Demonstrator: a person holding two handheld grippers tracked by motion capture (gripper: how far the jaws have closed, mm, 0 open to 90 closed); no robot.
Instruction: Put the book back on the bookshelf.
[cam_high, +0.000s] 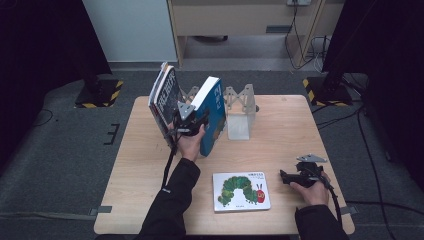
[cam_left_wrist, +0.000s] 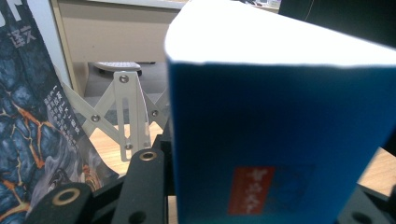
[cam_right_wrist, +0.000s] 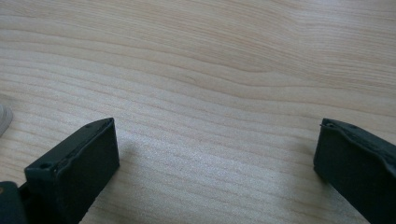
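A thick blue book (cam_high: 212, 112) stands tilted on the table, leaning left, at the back middle. My left gripper (cam_high: 187, 122) is shut on its lower edge; in the left gripper view the blue cover (cam_left_wrist: 280, 140) fills the gap between the black jaws. A dark book with a blue and orange cover (cam_high: 164, 97) leans just left of it. A white picture book with a green caterpillar (cam_high: 241, 191) lies flat near the front edge. My right gripper (cam_high: 286, 176) rests low at the front right, open, with bare wood between its jaws (cam_right_wrist: 217, 154).
A white folding metal book rack (cam_high: 240, 107) stands behind and to the right of the blue book; its riveted struts (cam_left_wrist: 126, 107) show between the two books. The wooden table (cam_high: 280, 130) is bare at the right. Dark stands with striped bases sit on the floor beyond.
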